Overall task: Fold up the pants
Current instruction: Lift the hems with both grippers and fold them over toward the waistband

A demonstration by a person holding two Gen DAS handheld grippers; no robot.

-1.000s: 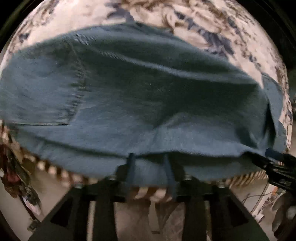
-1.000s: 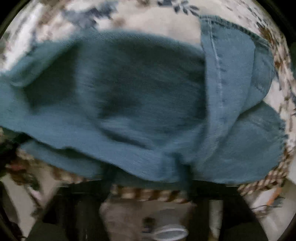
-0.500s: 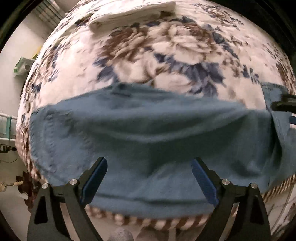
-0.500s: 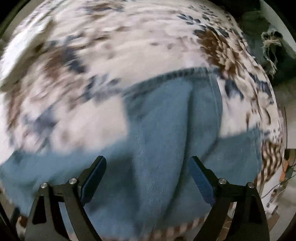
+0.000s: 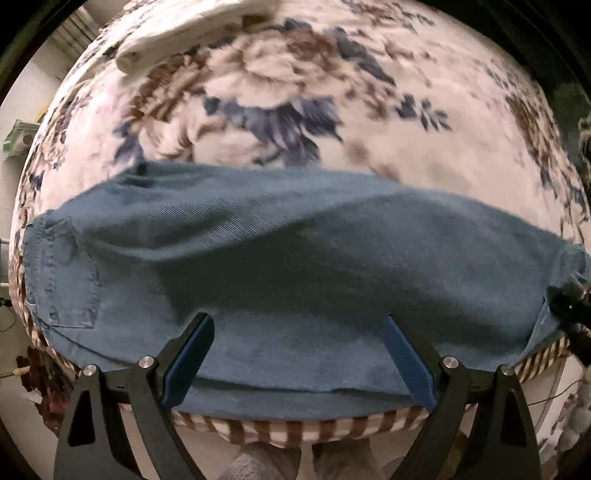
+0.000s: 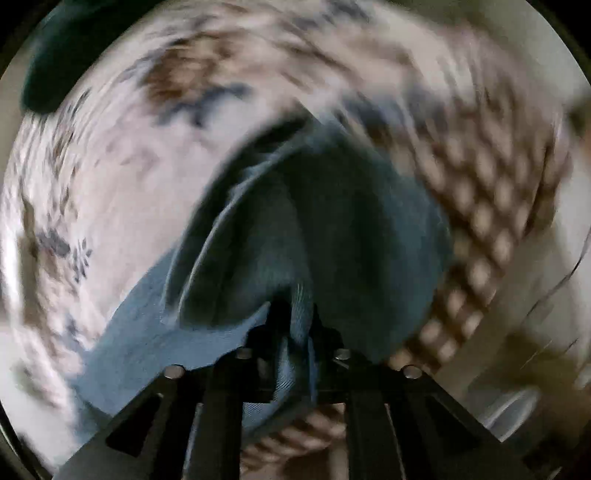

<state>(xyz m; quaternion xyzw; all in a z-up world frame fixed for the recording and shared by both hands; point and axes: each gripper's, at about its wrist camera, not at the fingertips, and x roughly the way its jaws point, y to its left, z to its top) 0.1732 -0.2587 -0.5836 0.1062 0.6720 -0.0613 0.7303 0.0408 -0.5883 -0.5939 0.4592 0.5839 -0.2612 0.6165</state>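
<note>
While my left gripper [image 5: 297, 354] hung over the bed, its jaws stood spread wide and grasped nothing, the blue pads [image 5: 406, 360] bare above the cloth.

Item: pants [image 5: 295, 266], blue denim, lying flat as a long band across the floral blanket [image 5: 406, 122], directly under and ahead of my left gripper. A stitched back pocket [image 5: 64, 273] sat far to that gripper's left; the near edge of the denim ran just behind the fingertips, close to the blanket's brown-and-white striped border [image 5: 295, 432].

Item: a pale folded cloth [image 5: 192, 33], well beyond the pants at the far side of the blanket, ahead and left of my left gripper.

Item: my right gripper [image 6: 291, 314], jaws just having been closing, clenched on a fold of the pants [image 6: 299, 332]. The pinched denim ran up between the dark fingers, and more of it bulged ahead of them in a rounded, shadowed hump. A paler stretch of the fabric trailed to that gripper's left over the blanket [image 6: 110, 166]. To its right lay the checked brown edge of the blanket [image 6: 491, 221]. This view was heavily blurred, so finer detail could not be told.

Item: a dark black part [image 5: 570, 314] at the far right end of the pants in the left view, touching the denim; I took it for my right gripper but could not tell for certain.
</note>
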